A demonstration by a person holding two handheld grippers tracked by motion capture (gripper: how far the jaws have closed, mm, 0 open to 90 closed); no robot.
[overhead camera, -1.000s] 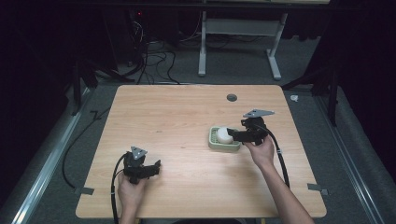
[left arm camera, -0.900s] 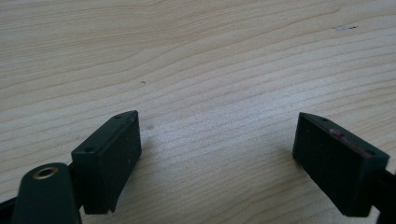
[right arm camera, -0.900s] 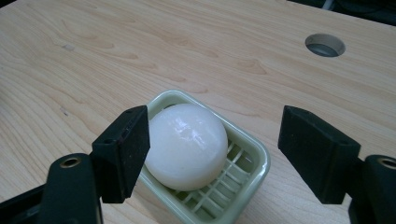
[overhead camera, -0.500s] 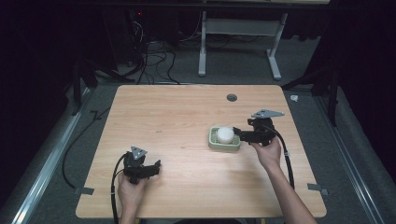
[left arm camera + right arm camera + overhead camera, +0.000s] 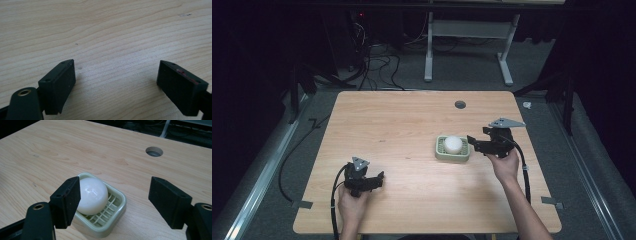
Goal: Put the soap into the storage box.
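A round white soap [image 5: 453, 144] [image 5: 91, 195] rests in a pale green slatted dish [image 5: 442, 152] [image 5: 117, 206] right of the table's middle. Just right of the dish, my right gripper [image 5: 472, 143] [image 5: 113, 202] is open, its jaws wide apart and holding nothing; in the right gripper view the dish lies beyond and below them. At the front left of the table my left gripper [image 5: 381, 179] [image 5: 116, 87] sits low over bare wood, open and empty.
The light wooden table [image 5: 402, 120] has a round cable hole [image 5: 460, 104] [image 5: 154, 151] at the back right. Black cables trail from both grippers. A white desk frame [image 5: 467, 45] and loose cables stand on the floor beyond the far edge.
My right gripper has drawn back to the right, away from the dish, leaving the soap sitting in it. The left gripper has stayed where it was.
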